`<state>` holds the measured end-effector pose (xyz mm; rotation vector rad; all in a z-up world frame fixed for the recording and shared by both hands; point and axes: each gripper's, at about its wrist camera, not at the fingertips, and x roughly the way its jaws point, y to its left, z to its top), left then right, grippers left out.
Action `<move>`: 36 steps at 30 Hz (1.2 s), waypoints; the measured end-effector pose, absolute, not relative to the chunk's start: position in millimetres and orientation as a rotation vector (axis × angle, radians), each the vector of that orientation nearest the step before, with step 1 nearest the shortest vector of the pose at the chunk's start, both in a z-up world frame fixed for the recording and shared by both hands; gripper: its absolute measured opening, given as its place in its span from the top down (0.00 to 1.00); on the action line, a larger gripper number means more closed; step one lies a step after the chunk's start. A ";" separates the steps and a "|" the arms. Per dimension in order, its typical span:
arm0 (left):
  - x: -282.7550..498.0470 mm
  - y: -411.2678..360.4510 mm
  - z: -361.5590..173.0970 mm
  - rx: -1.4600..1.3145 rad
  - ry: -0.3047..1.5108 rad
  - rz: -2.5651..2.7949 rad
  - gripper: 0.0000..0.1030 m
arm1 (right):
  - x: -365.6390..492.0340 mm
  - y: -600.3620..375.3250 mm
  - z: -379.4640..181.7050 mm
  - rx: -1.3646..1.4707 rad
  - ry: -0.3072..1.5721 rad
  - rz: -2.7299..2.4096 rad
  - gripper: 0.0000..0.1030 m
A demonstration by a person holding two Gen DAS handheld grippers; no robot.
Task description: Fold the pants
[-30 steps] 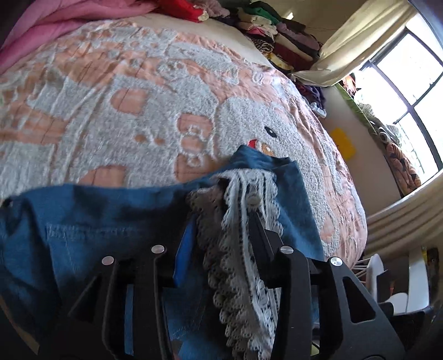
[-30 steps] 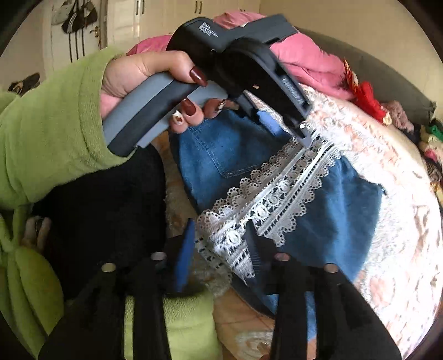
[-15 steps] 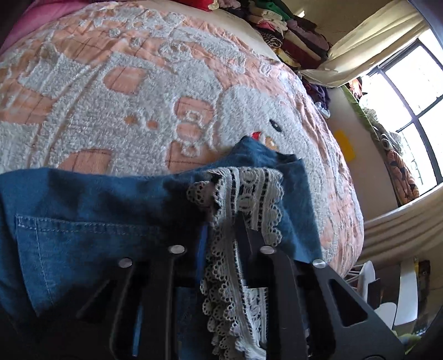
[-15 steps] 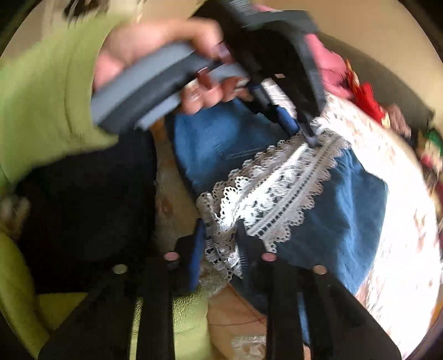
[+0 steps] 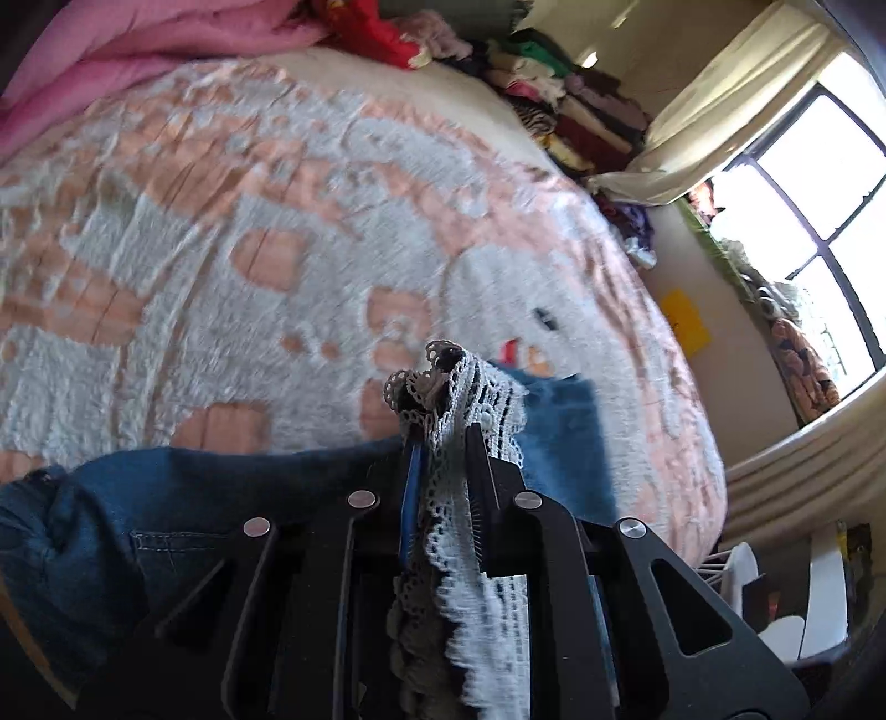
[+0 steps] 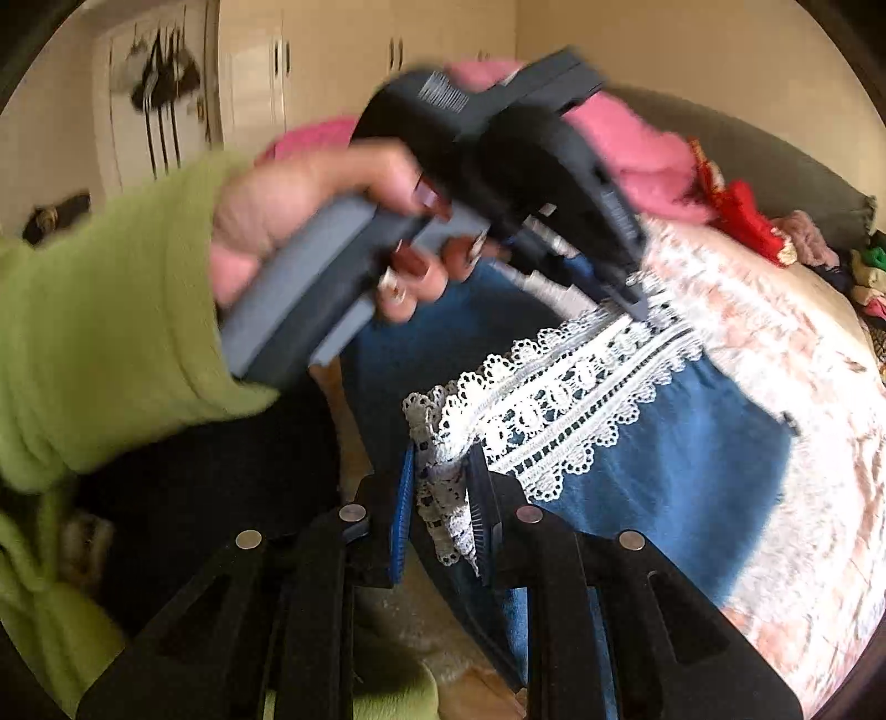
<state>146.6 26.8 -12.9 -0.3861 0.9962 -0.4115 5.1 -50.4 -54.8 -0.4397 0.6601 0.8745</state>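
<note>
A pink-and-white blanket (image 5: 277, 232) covers the bed. Folded clothes (image 5: 570, 105) are stacked beside a cream curtain (image 5: 720, 105). A pink quilt (image 5: 138, 50) lies bunched nearby.

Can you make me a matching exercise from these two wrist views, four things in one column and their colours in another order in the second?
Things:
1. pants
2. lace trim
3. sleeve on the arm holding the left claw
4. blanket bunched at the head of the bed

Colours:
a. pink
b. white
c. blue denim
d. light green

Pairs: 1-c, 2-b, 3-d, 4-a. Both the left claw and the right claw are pinched on the lace trim.
</note>
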 end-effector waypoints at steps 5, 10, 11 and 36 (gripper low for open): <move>150.8 33.9 -32.2 -0.396 1.017 -0.401 0.90 | 14.0 -41.0 -78.4 -0.457 0.728 0.837 0.74; 141.2 40.9 -24.8 -0.390 0.990 -0.398 0.85 | 6.8 -72.0 -58.6 -0.307 0.737 0.889 0.55; 137.1 42.0 -21.6 -0.381 0.981 -0.393 0.85 | 6.1 -82.3 -51.1 -0.267 0.725 0.887 0.55; 38.7 7.8 -39.3 -0.103 1.086 -0.390 0.84 | 7.4 -186.4 -75.7 -0.243 0.911 0.515 0.62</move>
